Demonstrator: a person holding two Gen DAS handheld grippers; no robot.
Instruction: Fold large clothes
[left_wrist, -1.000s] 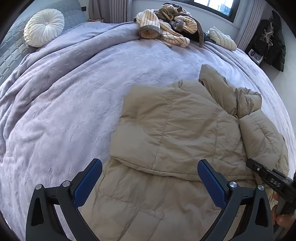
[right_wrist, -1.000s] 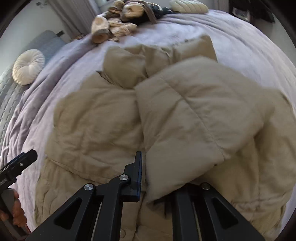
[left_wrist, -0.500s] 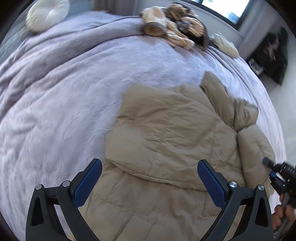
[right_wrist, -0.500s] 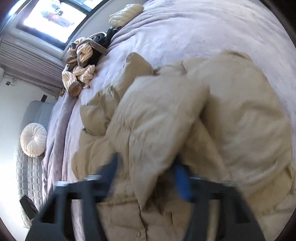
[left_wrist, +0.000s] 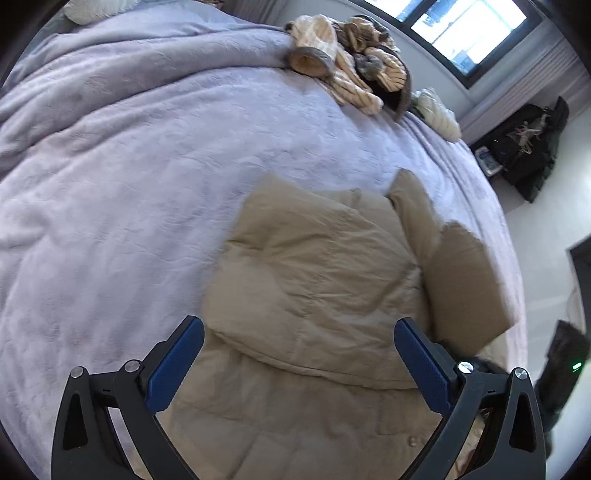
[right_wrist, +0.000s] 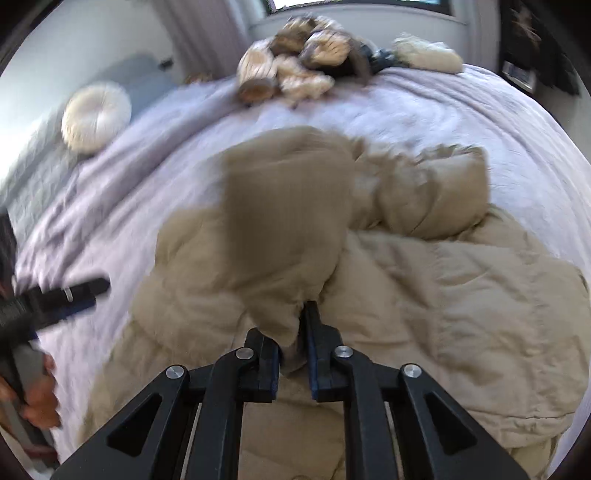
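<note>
A beige puffer jacket (left_wrist: 314, 280) lies spread on the bed, its left sleeve folded across the body. My left gripper (left_wrist: 299, 326) hovers wide open above the jacket's lower body with nothing between its blue pads (left_wrist: 177, 365). In the right wrist view my right gripper (right_wrist: 291, 332) pinches the end of the other sleeve (right_wrist: 280, 221), and its jaws are closing on the fabric. That sleeve hangs lifted and blurred above the jacket body (right_wrist: 443, 295). The left gripper (right_wrist: 74, 291) shows at the left edge of that view, held by a hand (right_wrist: 37, 398).
A lilac bedspread (left_wrist: 129, 184) covers the bed. A pile of striped clothes (left_wrist: 343, 70) and a cream knit (left_wrist: 439, 114) lie at the far edge. A round white cushion (right_wrist: 96, 114) sits near the headboard. Dark clothing (left_wrist: 524, 140) stands beyond the bed's right edge.
The right gripper has raised the sleeve off the jacket and swung it toward the middle. The left gripper has drifted and rolled above the jacket, staying open.
</note>
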